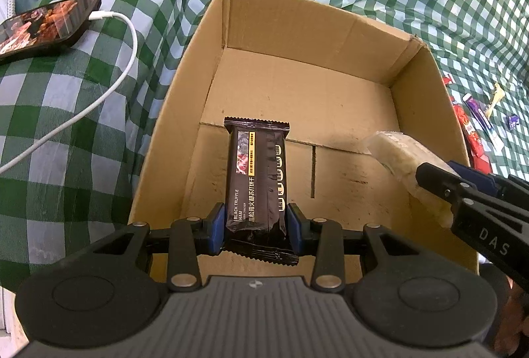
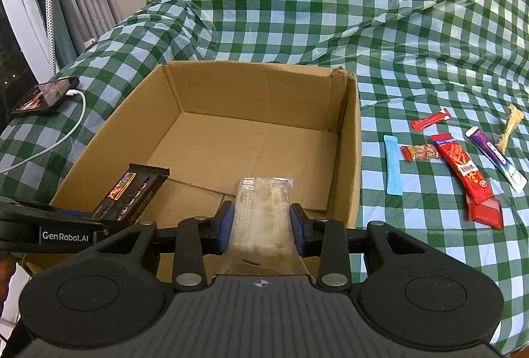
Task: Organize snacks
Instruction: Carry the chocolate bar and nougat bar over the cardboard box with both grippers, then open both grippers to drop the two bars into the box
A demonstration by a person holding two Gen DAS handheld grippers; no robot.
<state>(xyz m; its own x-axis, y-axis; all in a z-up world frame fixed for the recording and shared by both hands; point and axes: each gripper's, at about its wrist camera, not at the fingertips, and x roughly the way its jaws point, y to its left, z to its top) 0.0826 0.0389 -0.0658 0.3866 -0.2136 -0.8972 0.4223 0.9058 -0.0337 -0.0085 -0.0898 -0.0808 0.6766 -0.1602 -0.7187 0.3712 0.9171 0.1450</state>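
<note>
An open cardboard box (image 1: 330, 27) (image 2: 350, 139) stands on the checked cloth. My left gripper (image 1: 257, 227) is shut on a black cracker packet (image 1: 256, 172) (image 2: 132, 189), held over the box's near left part. My right gripper (image 2: 261, 227) is shut on a clear-wrapped pale snack bar (image 2: 263, 212) (image 1: 406, 159), held over the near right part of the box. Seen from the left wrist, the right gripper (image 1: 463, 192) comes in from the right edge. Nothing lies on the box floor that shows.
Several loose snacks lie on the cloth right of the box: a blue stick (image 2: 392, 167), red packets (image 2: 463, 172) (image 2: 429, 119), a purple stick (image 2: 496, 159) and a yellow one (image 2: 510, 126). A phone (image 1: 46, 23) (image 2: 46, 95) with a white cable (image 1: 109, 83) lies left of the box.
</note>
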